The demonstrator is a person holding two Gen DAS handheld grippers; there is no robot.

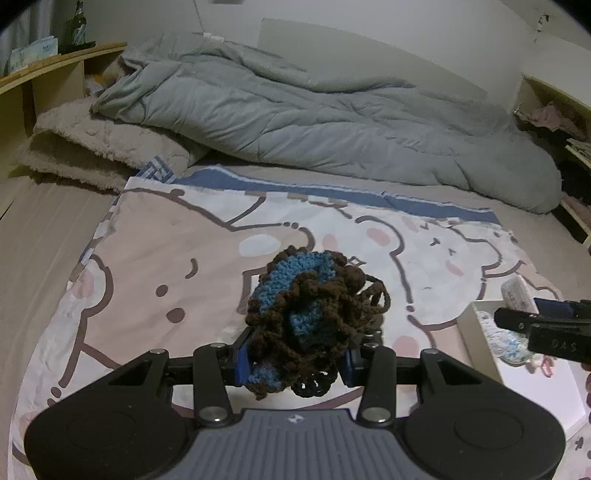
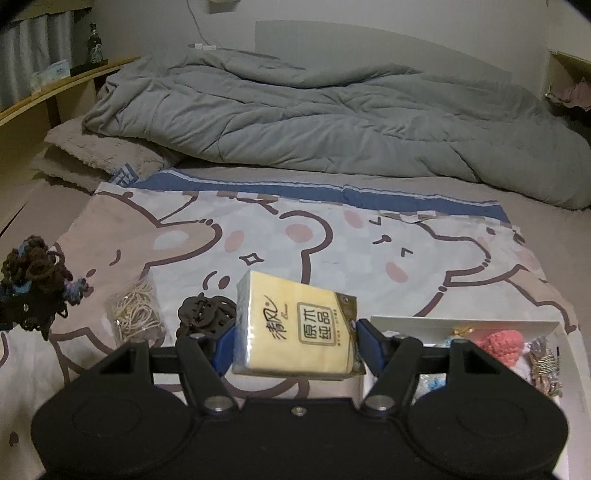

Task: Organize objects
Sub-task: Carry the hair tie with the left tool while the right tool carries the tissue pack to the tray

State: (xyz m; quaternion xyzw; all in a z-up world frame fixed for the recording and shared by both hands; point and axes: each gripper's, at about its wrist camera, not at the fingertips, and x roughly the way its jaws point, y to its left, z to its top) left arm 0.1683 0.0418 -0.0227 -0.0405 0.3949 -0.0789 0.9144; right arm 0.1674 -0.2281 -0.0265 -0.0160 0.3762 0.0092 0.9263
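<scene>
The left gripper (image 1: 295, 360) has its jaws clamped on a crocheted bundle (image 1: 314, 317) of brown and blue yarn, which bulges up and forward from between the blue pads and hangs clear above the bear-print cloth (image 1: 177, 258); the right gripper (image 2: 295, 345) has its jaws pressed against the two short ends of a yellow tissue pack (image 2: 295, 328), which sits tilted between them, lifted above the same bear-print cloth (image 2: 332, 251).

Taking that cloth as the landmark: it lies spread on the bed, with a rumpled grey duvet (image 2: 314, 122) heaped beyond its far edge and a folded fleecy blanket (image 1: 92, 147) past its far left corner; on its near part, left of the tissue pack in the right wrist view, lie a clear packet of pale rubber bands (image 2: 136, 314) and a dark brown tangle of hair ties (image 2: 205, 314); at its near right corner stands a white box (image 2: 469, 323) holding a pink crocheted piece (image 2: 502, 343) and other small items too jumbled to name; beyond its far left side a wooden shelf (image 1: 55, 62) carries a dark bottle (image 1: 77, 26).

In the right wrist view the crocheted bundle shows at the cloth's left edge.
</scene>
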